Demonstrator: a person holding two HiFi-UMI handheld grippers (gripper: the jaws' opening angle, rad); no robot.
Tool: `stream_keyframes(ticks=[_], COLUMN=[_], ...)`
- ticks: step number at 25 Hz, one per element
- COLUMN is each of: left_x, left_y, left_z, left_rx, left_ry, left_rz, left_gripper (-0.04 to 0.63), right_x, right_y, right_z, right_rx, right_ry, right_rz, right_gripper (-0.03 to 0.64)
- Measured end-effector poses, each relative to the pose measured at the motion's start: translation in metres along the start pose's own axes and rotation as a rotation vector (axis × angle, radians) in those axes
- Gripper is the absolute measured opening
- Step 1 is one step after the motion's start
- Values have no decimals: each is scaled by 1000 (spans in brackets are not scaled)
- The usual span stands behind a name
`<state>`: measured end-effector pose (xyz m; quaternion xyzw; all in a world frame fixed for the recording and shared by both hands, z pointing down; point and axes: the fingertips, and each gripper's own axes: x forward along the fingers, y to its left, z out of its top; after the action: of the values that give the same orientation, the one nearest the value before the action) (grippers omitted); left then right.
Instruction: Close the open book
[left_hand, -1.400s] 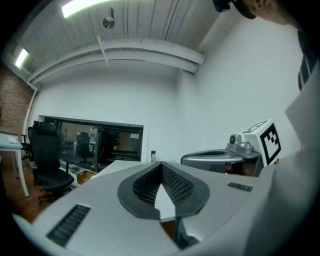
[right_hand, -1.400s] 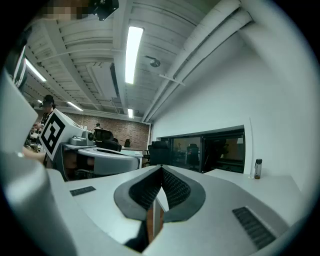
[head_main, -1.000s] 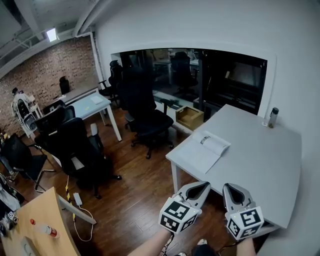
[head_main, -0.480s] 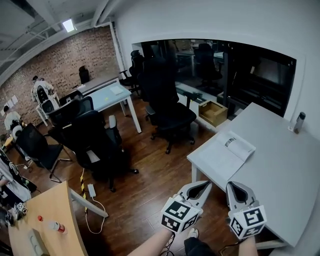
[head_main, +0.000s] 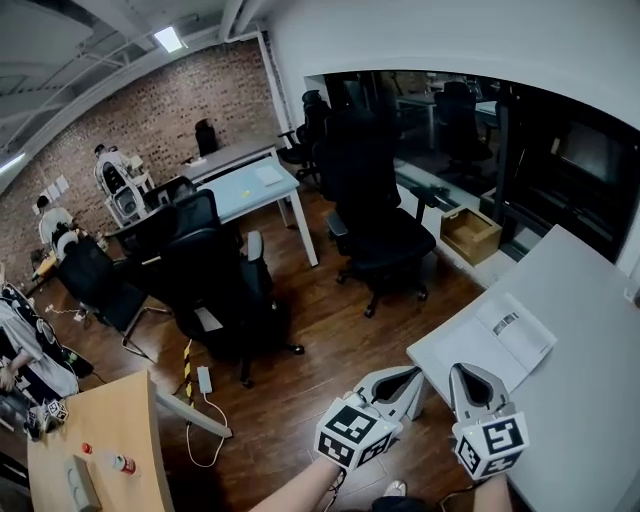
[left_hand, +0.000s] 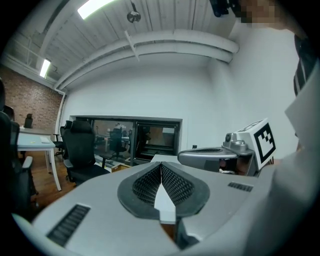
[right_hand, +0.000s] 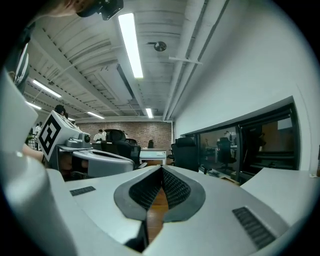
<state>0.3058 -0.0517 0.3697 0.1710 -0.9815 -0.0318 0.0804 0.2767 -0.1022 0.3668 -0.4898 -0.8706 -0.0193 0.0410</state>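
An open white book (head_main: 499, 342) lies flat near the corner of a white table (head_main: 590, 380) at the right of the head view. Both grippers hang side by side just in front of that corner, above the wooden floor, short of the book. The left gripper (head_main: 414, 374) is shut with nothing in it, its ribbed pads meeting at the tip (left_hand: 161, 169). The right gripper (head_main: 463, 370) is also shut and holds nothing (right_hand: 161, 173). In the left gripper view the right gripper (left_hand: 220, 156) shows at the right. The right gripper view does not show the book.
Black office chairs (head_main: 378, 220) (head_main: 215, 280) stand on the wooden floor left of the table. A wooden box (head_main: 470, 234) sits by the dark window wall. A wood desk (head_main: 100, 420) with a bottle (head_main: 122, 464) is at lower left; people (head_main: 30, 340) sit far left.
The head view has swung left: the table and book slid toward the right and lower in the picture, more of the room shows at left. Both grippers stayed shut and kept side by side.
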Motion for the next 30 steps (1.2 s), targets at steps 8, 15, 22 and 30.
stream_keyframes(ticks=[8, 15, 22, 30], left_x=[27, 50, 75, 109], left_y=[72, 150, 245, 308], left_z=[10, -1, 4, 15], left_rx=[-12, -42, -58, -29], left_ry=[23, 33, 26, 37], left_rz=[62, 30, -83, -257], left_gripper=[5, 5, 5, 5], right_x=[83, 160, 243, 303], right_y=[-16, -21, -25, -36], right_z=[8, -5, 1, 6], right_rx=[30, 25, -3, -13], right_ry=[-2, 36, 72, 109], right_rz=[61, 25, -110, -263], right_gripper=[3, 3, 3, 3])
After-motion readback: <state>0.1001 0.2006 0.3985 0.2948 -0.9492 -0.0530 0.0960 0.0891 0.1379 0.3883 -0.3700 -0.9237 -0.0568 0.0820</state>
